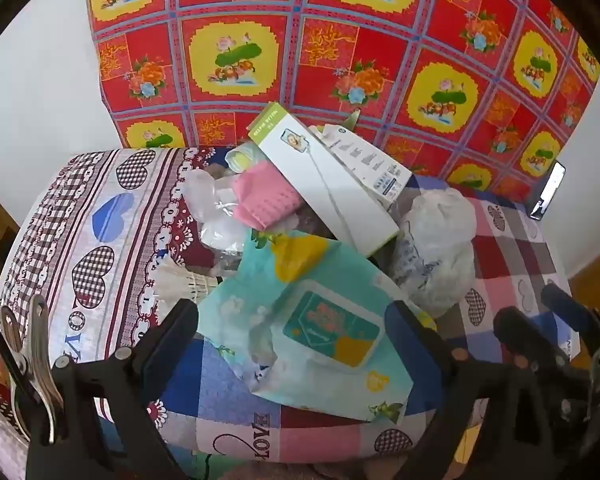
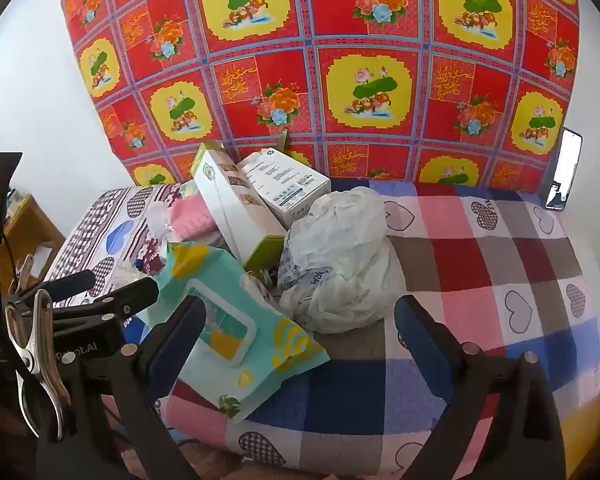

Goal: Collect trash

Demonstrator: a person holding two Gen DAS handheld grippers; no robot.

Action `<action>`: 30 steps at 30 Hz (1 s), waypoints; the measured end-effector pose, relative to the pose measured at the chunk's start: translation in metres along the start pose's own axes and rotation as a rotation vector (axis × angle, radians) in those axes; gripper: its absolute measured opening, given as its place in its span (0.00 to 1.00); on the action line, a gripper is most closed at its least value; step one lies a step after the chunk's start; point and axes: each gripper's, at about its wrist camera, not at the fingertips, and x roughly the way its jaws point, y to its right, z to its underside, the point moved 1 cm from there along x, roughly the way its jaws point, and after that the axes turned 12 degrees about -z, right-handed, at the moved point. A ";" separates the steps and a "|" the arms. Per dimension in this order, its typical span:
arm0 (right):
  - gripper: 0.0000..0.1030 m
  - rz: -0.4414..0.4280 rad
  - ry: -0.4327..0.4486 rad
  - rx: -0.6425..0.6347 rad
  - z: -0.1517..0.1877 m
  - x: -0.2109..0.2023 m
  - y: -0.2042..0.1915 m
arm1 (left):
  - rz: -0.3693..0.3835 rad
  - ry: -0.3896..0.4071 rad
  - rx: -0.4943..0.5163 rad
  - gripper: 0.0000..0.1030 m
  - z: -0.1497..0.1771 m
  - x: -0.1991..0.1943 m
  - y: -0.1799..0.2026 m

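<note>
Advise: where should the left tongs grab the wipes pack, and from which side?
Take the wipes pack by its near flat film edge, coming from the front and above. It lies flat and limp with that edge overhanging the bed; the stiff lid in the middle is broad and smooth. The open left tongs already straddle it.

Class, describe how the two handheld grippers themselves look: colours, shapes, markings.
Both are black, with two flat, angled fingers joined by silver rivets. The left gripper and right gripper each have a silver spring clamp alongside. White "Robot.AI"-style lettering marks one body.
</note>
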 end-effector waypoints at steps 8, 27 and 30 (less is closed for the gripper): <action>0.95 0.003 0.005 0.005 0.000 -0.001 0.001 | 0.007 -0.013 -0.006 0.94 0.002 0.001 0.001; 0.95 -0.005 0.000 0.012 0.001 0.001 0.000 | 0.012 -0.023 -0.012 0.94 0.004 0.001 -0.004; 0.95 -0.008 0.001 0.011 0.001 0.000 0.000 | 0.011 -0.031 -0.014 0.94 0.005 0.003 -0.004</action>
